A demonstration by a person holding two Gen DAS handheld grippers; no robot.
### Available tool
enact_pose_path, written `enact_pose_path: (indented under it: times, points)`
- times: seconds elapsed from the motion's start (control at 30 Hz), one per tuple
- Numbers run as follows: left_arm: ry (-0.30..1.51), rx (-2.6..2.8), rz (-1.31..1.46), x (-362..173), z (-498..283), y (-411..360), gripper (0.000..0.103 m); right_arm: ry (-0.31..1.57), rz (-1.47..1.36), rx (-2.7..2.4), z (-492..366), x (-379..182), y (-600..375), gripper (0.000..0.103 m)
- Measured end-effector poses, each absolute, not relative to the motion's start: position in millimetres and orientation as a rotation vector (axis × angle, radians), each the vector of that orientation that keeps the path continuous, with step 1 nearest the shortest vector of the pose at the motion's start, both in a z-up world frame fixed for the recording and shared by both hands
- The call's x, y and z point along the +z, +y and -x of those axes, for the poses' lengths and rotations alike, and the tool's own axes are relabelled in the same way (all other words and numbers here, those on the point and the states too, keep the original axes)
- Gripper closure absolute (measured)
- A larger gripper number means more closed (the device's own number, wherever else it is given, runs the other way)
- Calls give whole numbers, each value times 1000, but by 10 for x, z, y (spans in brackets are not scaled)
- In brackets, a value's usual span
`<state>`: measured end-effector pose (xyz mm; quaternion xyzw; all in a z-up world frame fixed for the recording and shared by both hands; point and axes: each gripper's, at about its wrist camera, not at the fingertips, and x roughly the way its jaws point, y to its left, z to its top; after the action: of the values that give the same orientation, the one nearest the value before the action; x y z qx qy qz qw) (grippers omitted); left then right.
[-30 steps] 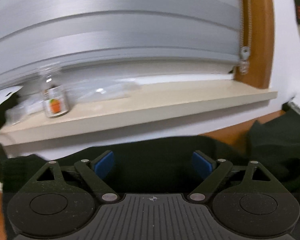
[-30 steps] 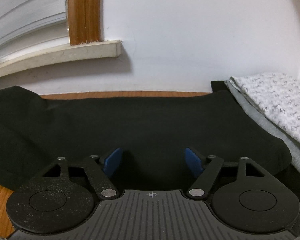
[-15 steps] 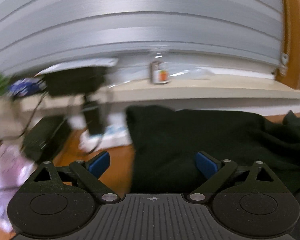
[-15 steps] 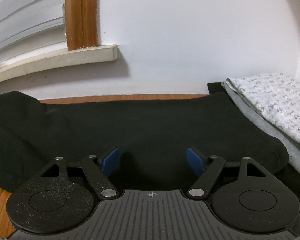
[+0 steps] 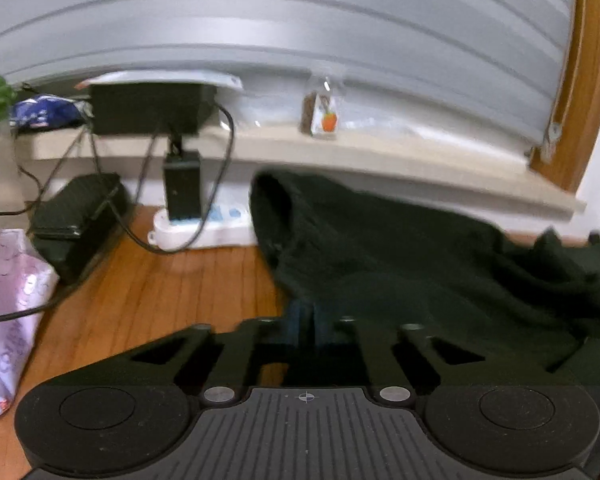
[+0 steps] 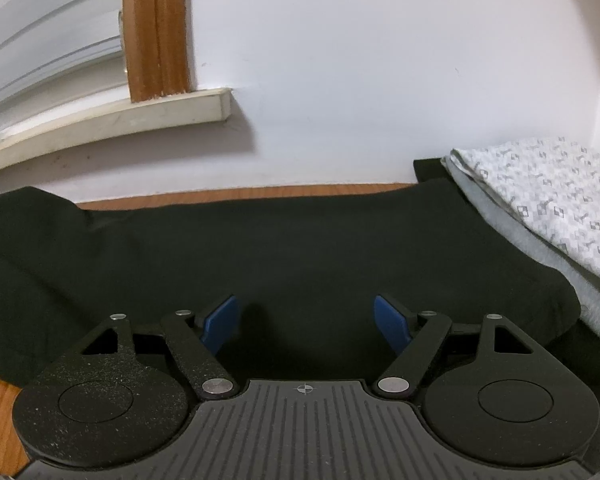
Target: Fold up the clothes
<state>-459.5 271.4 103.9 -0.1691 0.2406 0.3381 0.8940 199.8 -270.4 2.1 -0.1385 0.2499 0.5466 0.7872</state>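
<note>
Garment [image 5: 400,264] edge between closed fingers [image 5: 300,320]

Two handheld grippers angling down over a black garment

The left gripper [image 5: 308,322] is sitting at the near left edge of the black garment [image 5: 420,264], its blue pads [image 5: 298,320] pressed together and pinching that edge of cloth; the view is blurred, so the exact bite is hard to read. The right gripper [image 6: 307,320] is hovering over the middle of the same garment, its blue fingertips [image 6: 220,322] spread wide apart with nothing clamped between them.
</note>
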Motion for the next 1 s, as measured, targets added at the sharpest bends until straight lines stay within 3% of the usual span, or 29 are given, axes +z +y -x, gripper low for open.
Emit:
enact_pose_path:
  times: [0.23, 0.47, 0.63, 0.83, 1.0]
  points:
    - [438, 767, 237, 1583, 5320, 2256, 98, 549, 266, 1177, -2043, 33, -2745, 28]
    - [585, 851, 286, 1314, 5610, 2230, 94, 586, 283, 1197, -2043, -4, -2696, 28]
    - [510, 881, 278, 1500, 5430, 2294, 53, 564, 273, 1188, -2013, -2, -2726, 28]
    - [506, 747, 189, 1531, 4599, 2158, 34, 560, 262, 1189, -2008, -17, -2742, 28]
    - [529, 582, 131, 1291, 3553, 2018, 29, 558, 246, 1192, -2021, -30, -2761, 28]
